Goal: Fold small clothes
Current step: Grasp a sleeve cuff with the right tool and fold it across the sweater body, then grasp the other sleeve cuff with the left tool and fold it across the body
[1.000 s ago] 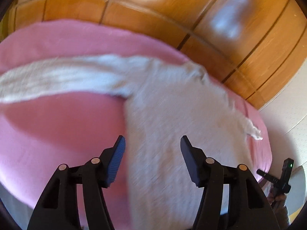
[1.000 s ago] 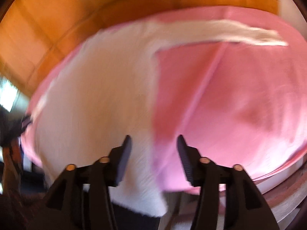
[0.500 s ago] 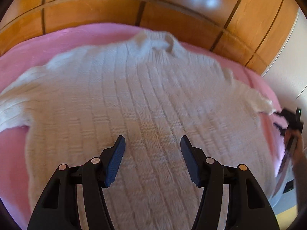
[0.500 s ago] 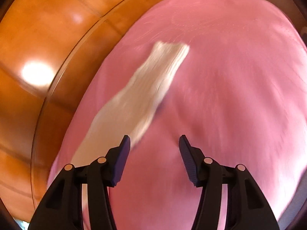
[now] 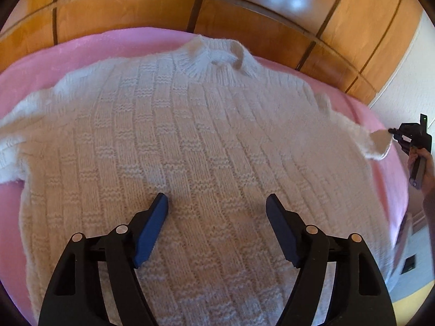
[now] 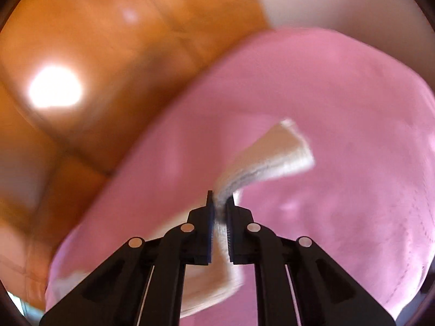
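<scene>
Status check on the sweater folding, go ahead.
Right gripper closing on sleeve. Left gripper opening, empty, above white sweater. Sweater flat on pink bedcover. Nothing in the way.

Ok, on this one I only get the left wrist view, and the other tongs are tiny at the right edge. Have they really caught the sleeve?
Observer: Yes. In the right wrist view the right tongs are closing with the sleeve squeezed between the pads.
Operator: At its very end?
Observer: No, the cuff sticks out free past the tips.
Operator: Any bedding caught too?
Observer: No, only white knit shows between the pads; the pink cover is not pinched.
</scene>
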The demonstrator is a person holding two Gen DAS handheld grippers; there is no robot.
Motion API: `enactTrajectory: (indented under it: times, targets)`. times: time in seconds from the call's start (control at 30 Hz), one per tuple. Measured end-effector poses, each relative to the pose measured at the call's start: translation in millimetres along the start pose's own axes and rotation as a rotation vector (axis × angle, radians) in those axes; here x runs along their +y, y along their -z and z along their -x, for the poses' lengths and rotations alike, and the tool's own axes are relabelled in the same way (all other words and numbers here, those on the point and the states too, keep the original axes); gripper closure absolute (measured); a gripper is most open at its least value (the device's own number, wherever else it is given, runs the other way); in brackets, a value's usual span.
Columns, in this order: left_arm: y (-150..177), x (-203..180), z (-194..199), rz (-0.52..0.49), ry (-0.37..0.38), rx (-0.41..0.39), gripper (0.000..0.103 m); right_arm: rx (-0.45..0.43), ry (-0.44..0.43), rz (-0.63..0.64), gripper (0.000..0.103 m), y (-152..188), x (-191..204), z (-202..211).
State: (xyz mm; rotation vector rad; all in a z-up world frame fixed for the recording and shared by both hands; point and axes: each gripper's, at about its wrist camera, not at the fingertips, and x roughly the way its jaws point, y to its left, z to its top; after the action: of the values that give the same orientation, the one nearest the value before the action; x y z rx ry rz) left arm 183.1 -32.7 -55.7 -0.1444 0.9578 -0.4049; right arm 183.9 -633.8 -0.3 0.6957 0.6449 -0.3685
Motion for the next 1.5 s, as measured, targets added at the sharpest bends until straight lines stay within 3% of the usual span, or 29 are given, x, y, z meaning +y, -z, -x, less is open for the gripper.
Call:
enactTrajectory:
  times: [0.17, 0.3, 0.43, 0.6, 0.63, 0.67, 0.7, 0.73, 0.87, 1.07, 1.13, 1.2, 1.27, 1.4, 1.5]
  targets:
    - [-3.2, 10.1, 10.9, 0.069, 0.052, -0.006, 0.030, 0.028, -0.218, 0.184, 0.096, 33.2, 100.6, 26.9]
    - [-3.8, 18.2, 22.6, 0.106, 0.058, -0.020, 0.030, 0.092, -0.348, 0.361, 0.097, 88.8, 187.4, 29.0]
    - [-5.7, 31.8, 29.7, 0.168, 0.074, -0.024, 0.033, 0.186, -0.421, 0.509, 0.097, 164.2, 260.0, 12.4]
    - [-12.4, 46.2, 38.0, 0.236, 0.125, -0.054, 0.033, 0.292, -0.439, 0.669, 0.093, 241.8, 308.5, -15.5]
    - [-14.6, 47.3, 39.1, 0.239, 0.130, -0.061, 0.033, 0.306, -0.449, 0.681, 0.091, 246.2, 310.4, -22.7]
    - [-15.9, 47.8, 39.5, 0.241, 0.134, -0.063, 0.033, 0.317, -0.461, 0.682, 0.081, 252.6, 312.8, -23.6]
    - [-18.1, 48.5, 40.1, 0.245, 0.146, -0.066, 0.033, 0.328, -0.476, 0.669, 0.059, 257.6, 313.1, -20.5]
    - [-19.5, 48.8, 39.7, 0.247, 0.153, -0.067, 0.033, 0.323, -0.478, 0.653, 0.052, 258.3, 310.0, -17.8]
    - [-30.4, 50.6, 27.6, 0.254, 0.157, -0.062, 0.033, 0.304, -0.468, 0.595, 0.050, 249.4, 279.7, 0.0]
    - [-55.3, 47.6, -10.2, 0.267, 0.152, -0.020, 0.038, 0.259, -0.336, 0.494, 0.044, 222.1, 194.0, 25.6]
    - [-63.5, 43.0, -27.4, 0.262, 0.143, -0.004, 0.045, 0.241, -0.301, 0.455, 0.042, 210.1, 173.3, 31.3]
    - [-69.8, 35.4, -41.9, 0.234, 0.130, 0.017, 0.078, 0.219, -0.262, 0.409, 0.042, 195.5, 152.5, 35.8]
    - [-76.5, 29.9, -47.9, 0.215, 0.116, 0.013, 0.096, 0.205, -0.242, 0.376, 0.042, 186.7, 142.7, 36.0]
    - [-83.7, 36.4, -21.8, 0.231, 0.129, -0.082, 0.097, 0.176, -0.249, 0.357, 0.042, 174.7, 143.9, 33.4]
    - [-81.0, 47.8, -1.7, 0.230, 0.067, -0.132, 0.097, 0.182, -0.264, 0.375, 0.042, 175.3, 158.7, 18.6]
